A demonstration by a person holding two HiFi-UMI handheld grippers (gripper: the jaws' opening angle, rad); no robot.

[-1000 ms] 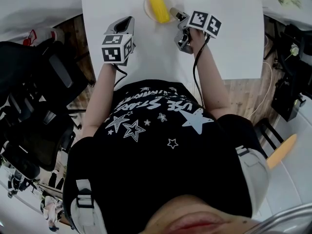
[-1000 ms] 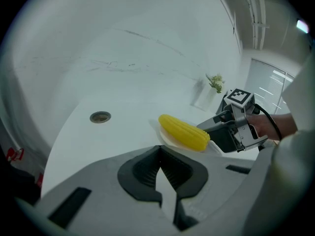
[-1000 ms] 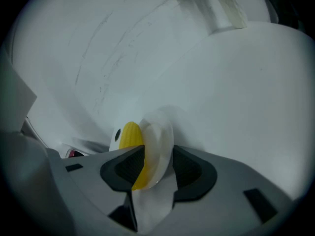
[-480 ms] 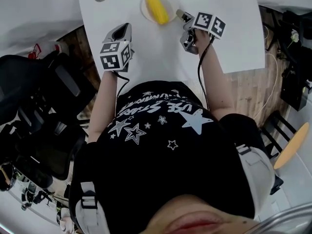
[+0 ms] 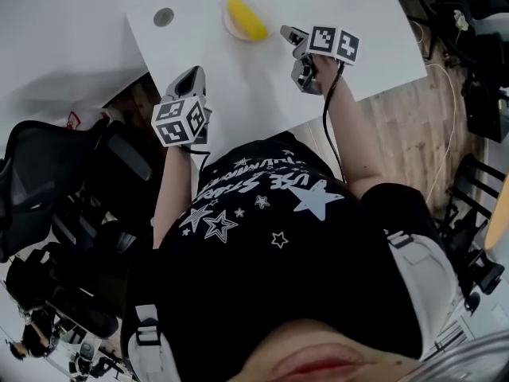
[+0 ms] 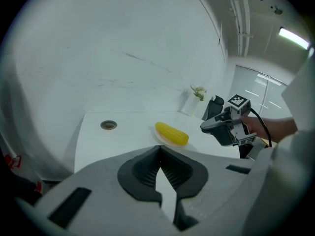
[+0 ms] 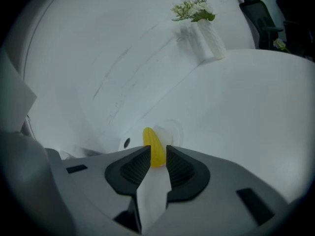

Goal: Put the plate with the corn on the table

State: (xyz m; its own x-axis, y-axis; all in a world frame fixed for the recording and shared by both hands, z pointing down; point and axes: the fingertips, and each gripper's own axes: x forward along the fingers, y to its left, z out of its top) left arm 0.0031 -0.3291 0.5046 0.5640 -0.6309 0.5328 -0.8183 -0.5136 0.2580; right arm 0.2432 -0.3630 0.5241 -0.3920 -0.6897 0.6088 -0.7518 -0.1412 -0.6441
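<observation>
The right gripper [image 7: 158,154] has its jaws partly apart and closing, with only a narrow gap between the dark ribbed pads [image 7: 135,167] and nothing caught in it. Straight ahead through that gap, past the tips, lies the yellow corn [image 7: 153,144] on its pale plate [image 7: 171,128]. In the head view the right gripper [image 5: 288,35] is over the white table [image 5: 238,82], just beside the plate [image 5: 229,25] on its right and apart from it, with its tips turned toward the corn [image 5: 246,19]. The plate sits flat on the table, near the far edge, and the corn lies across it.

The left gripper [image 6: 158,151] has its jaws closed, tips together, and holds nothing. It hangs above the table's near left edge [image 5: 193,75], well apart from the plate [image 6: 159,138]; the corn [image 6: 172,133] lies ahead of it and a little to the right. A small round hole [image 5: 163,17] is in the table left of the plate. A white vase of flowers [image 7: 203,33] stands farther off.
</observation>
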